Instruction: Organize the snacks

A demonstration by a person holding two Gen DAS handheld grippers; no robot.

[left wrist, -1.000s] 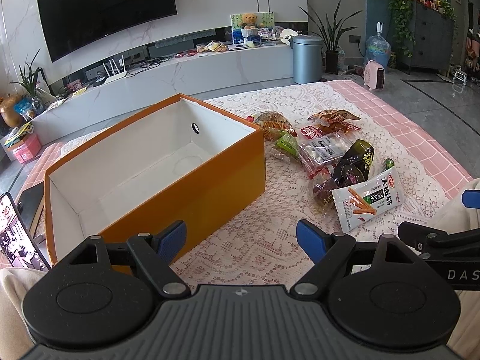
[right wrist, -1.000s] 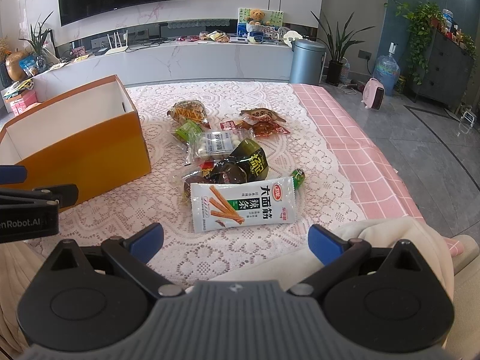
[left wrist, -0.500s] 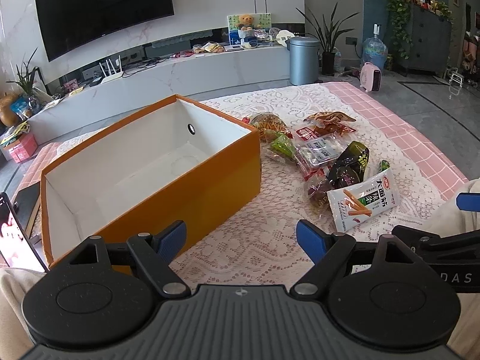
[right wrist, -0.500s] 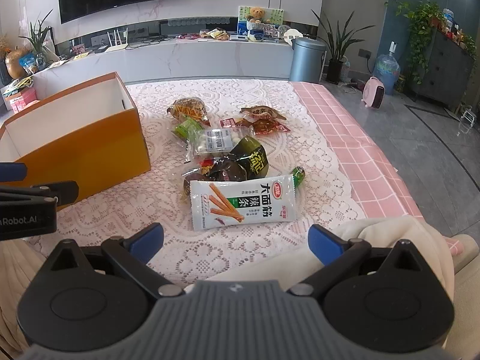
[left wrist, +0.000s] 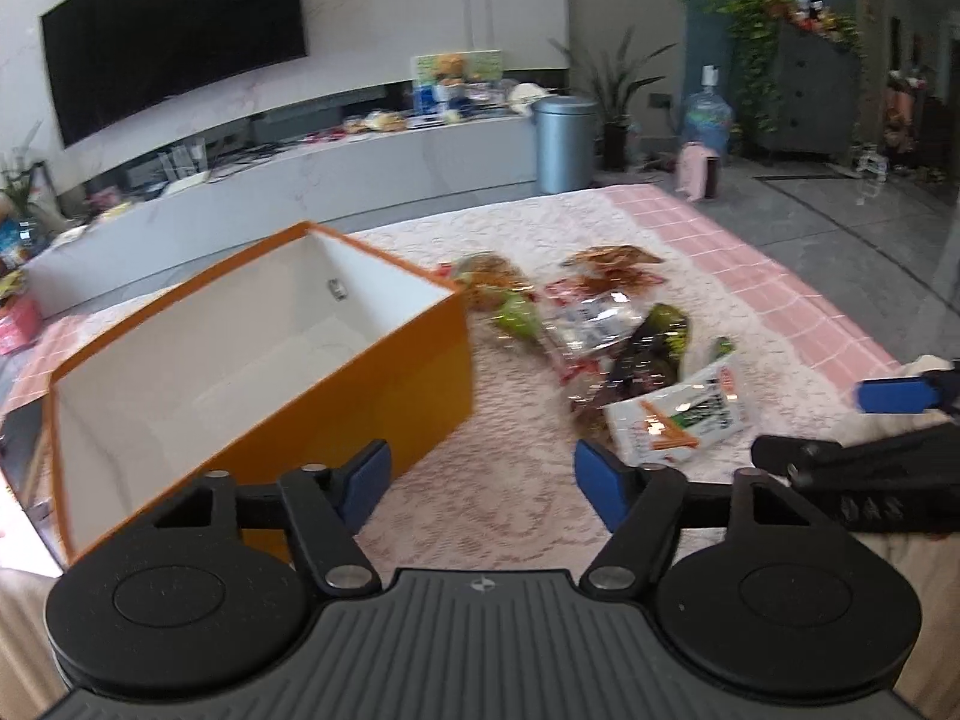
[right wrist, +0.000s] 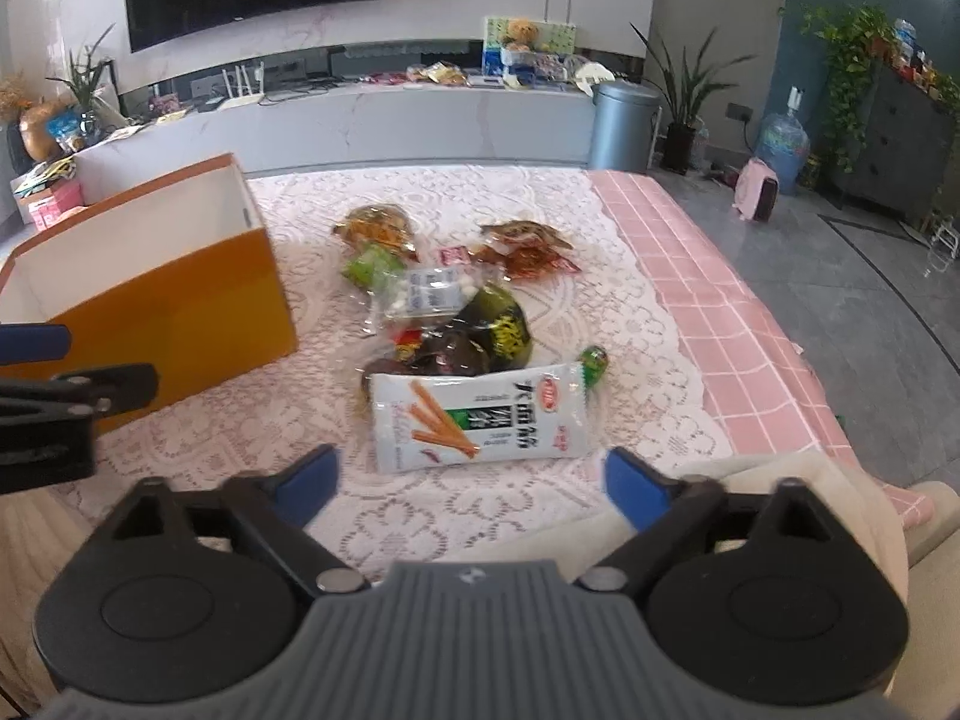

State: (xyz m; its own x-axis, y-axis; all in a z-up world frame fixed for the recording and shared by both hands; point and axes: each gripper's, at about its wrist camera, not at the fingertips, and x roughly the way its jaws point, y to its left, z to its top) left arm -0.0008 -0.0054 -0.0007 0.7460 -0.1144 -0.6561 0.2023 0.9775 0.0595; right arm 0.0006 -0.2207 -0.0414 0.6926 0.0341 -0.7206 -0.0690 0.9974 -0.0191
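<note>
Nothing is held by the left gripper (left wrist: 482, 476) or right gripper (right wrist: 472, 478); both jaws, still apart, have just been closing. A white snack packet (right wrist: 477, 422) lies just ahead of the right gripper, an orange box (left wrist: 240, 360) ahead-left of the left.

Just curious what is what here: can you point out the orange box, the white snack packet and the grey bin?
Orange box (left wrist: 384, 396), left wrist view, front wall.
White packet (right wrist: 480, 420), right wrist view, middle.
Bin (right wrist: 624, 126), right wrist view, side.

Soft daylight fills both views, bright and even, with only faint shadows. The left view is smeared by motion blur, snacks (left wrist: 624, 348) worst; fisheye bends the edges and darkens the corners.
</note>
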